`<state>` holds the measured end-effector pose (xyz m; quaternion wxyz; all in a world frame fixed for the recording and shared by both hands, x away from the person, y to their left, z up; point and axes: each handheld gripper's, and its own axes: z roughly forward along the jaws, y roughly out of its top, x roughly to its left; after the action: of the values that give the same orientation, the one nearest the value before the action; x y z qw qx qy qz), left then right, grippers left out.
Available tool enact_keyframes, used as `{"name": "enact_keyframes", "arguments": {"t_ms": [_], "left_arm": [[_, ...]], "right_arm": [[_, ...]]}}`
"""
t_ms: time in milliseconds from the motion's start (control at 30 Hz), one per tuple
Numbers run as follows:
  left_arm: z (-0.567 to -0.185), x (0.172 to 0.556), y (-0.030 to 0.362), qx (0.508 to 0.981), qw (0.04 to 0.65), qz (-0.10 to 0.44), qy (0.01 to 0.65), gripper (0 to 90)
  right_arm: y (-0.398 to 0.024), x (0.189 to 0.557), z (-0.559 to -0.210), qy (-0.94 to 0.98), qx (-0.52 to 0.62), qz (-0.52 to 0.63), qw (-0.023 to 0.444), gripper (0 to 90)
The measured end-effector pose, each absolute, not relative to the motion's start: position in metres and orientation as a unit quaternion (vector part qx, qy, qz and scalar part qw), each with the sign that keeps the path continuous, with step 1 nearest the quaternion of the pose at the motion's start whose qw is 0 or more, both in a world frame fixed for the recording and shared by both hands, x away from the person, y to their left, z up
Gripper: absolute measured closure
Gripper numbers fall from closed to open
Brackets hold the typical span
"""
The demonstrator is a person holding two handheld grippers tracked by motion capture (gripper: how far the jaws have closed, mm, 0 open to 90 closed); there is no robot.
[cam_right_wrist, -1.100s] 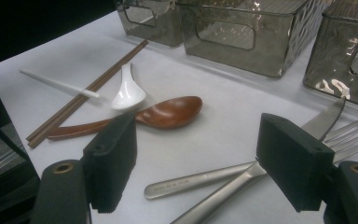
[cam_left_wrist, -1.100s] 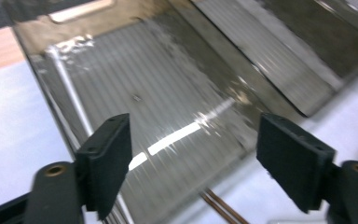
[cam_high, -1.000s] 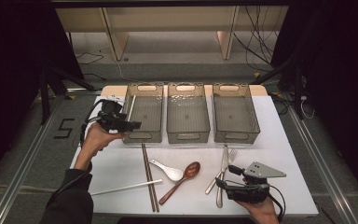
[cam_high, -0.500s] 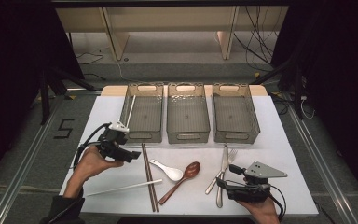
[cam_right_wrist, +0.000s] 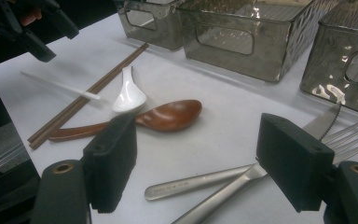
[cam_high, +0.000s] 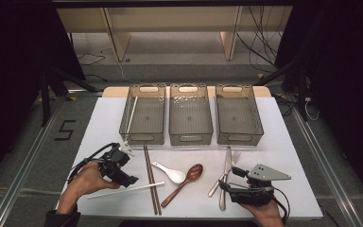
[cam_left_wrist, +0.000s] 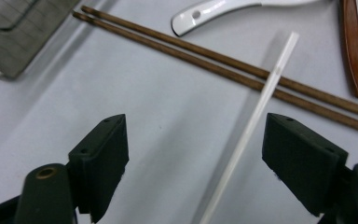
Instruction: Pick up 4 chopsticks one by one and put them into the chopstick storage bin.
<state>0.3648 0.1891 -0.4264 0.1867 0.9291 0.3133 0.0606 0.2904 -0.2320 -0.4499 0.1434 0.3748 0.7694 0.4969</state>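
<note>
The left gripper (cam_high: 123, 172) hung low over the white table (cam_high: 283, 142), its jaws spread wide and pinching nothing. In the left gripper view the white chopstick (cam_left_wrist: 249, 130) lay flat on the table between the two black pads, nearer the right-hand pad and touching neither. Its far end rested across the pair of brown chopsticks (cam_left_wrist: 223, 70), which served as the landmark for the rest. Seen from above, the brown chopsticks (cam_high: 151, 179) ran toward the person from just below the left bin (cam_high: 158, 101). The white chopstick (cam_high: 127, 190) stretched out to their left, and the left gripper sat just left of them. A second white stick (cam_high: 131, 116) leaned inside that left bin, beyond their far end. Just right of the brown chopsticks lay the white ceramic spoon (cam_high: 170, 172), and beside it the brown wooden spoon (cam_high: 184, 182), its bowl touching the white one's. Well to the right of the brown chopsticks, the knife (cam_high: 226, 177) and fork (cam_high: 224, 172) lay together. The right gripper (cam_high: 231, 182) rested at their handles, its jaws also spread; in the right gripper view the two metal handles (cam_right_wrist: 214, 186) lay between the open pads, which held nothing.
</note>
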Motion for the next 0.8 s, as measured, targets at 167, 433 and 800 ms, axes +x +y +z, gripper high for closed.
{"name": "enact_keyframes", "arguments": {"t_ms": [167, 433, 800], "left_arm": [[-0.435, 0.361, 0.189, 0.938, 0.162, 0.041, 0.303, 28.2], [-0.447, 0.356, 0.186, 0.946, 0.130, 0.025, 0.295, 37.7], [-0.457, 0.353, 0.189, 0.955, 0.096, 0.010, 0.280, 51.9]], "right_arm": [[-0.232, 0.290, -0.450, 0.770, 0.374, 0.496, 0.144, 29.7], [-0.232, 0.290, -0.450, 0.770, 0.373, 0.496, 0.145, 29.7], [-0.232, 0.290, -0.450, 0.770, 0.373, 0.497, 0.145, 29.7]]}}
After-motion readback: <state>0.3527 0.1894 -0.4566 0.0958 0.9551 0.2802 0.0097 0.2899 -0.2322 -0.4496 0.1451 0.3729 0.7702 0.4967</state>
